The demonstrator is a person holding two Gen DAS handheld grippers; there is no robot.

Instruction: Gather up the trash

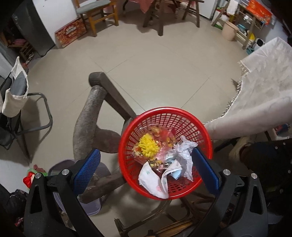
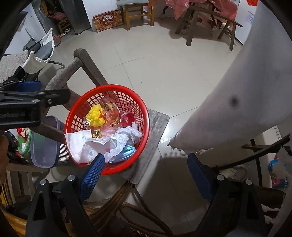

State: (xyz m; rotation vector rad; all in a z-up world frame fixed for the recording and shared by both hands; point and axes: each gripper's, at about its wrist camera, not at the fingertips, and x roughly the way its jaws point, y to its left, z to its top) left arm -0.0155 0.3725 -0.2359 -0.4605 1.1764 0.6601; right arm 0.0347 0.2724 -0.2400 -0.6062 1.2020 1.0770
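Note:
A red mesh basket (image 1: pixel 204 131) (image 2: pixel 142 109) sits on a dark wooden chair seat (image 2: pixel 157 124). It holds trash: a yellow flower-like piece (image 1: pixel 147 145) (image 2: pixel 94 116), clear and red wrappers (image 1: pixel 164 135), crumpled white tissue (image 1: pixel 184 155) (image 2: pixel 127 136) and a white printed paper (image 1: pixel 151 182) (image 2: pixel 78 145). My left gripper (image 1: pixel 146 167) hovers above the basket, wide open and empty. It also shows from the side in the right wrist view (image 2: pixel 34 94). My right gripper (image 2: pixel 146 169) is open and empty, above the basket's near-right rim.
The chair's curved wooden back (image 1: pixel 85 118) stands left of the basket. A table with a white cloth (image 1: pixel 264 82) (image 2: pixel 255 91) is to the right. A purple bin (image 2: pixel 43 145) sits at the left. Wooden chairs (image 1: pixel 96 14) and a red box (image 1: pixel 70 32) stand at the far wall.

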